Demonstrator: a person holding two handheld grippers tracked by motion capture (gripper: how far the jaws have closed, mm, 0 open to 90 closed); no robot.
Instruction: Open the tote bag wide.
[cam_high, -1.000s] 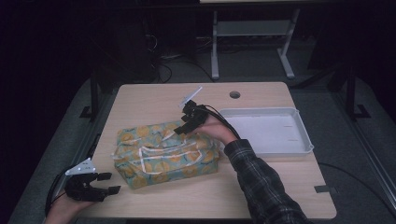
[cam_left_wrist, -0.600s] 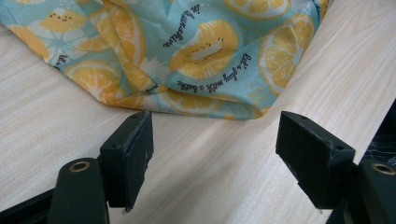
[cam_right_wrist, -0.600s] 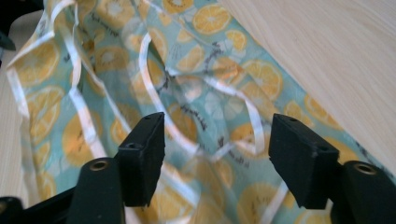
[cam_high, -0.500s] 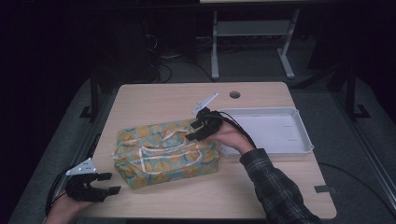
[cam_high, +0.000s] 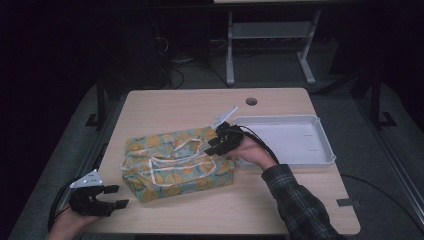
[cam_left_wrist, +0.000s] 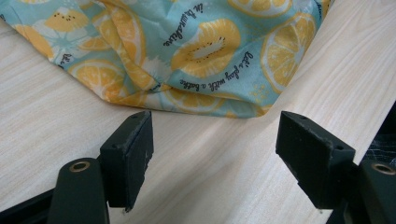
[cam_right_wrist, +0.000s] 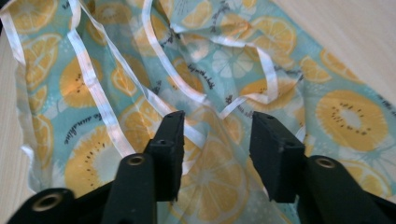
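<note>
A teal cloth (cam_high: 175, 160) printed with orange fruit slices and trimmed with white straps lies folded in the middle of the table. My right gripper (cam_high: 212, 147) hovers over its right end, pointing down at it. In the right gripper view its jaws (cam_right_wrist: 217, 149) have just been closing and stand partly open; the cloth (cam_right_wrist: 224, 60) and a white strap (cam_right_wrist: 196, 135) lie between them, and the pads do not press. My left gripper (cam_high: 116, 196) rests at the table's front left corner, open (cam_left_wrist: 215, 158), a short way from the cloth's corner (cam_left_wrist: 205, 51).
A white shallow tray (cam_high: 285, 119) sits to the right of the cloth, close behind my right hand. The wooden table (cam_high: 190, 107) has a round hole (cam_high: 251, 101) near its far edge. Dark floor and a metal stand lie beyond.
My right gripper has slid right along the cloth toward the tray end and slightly nearer the person. Its jaws have narrowed. The left gripper has stayed put.
</note>
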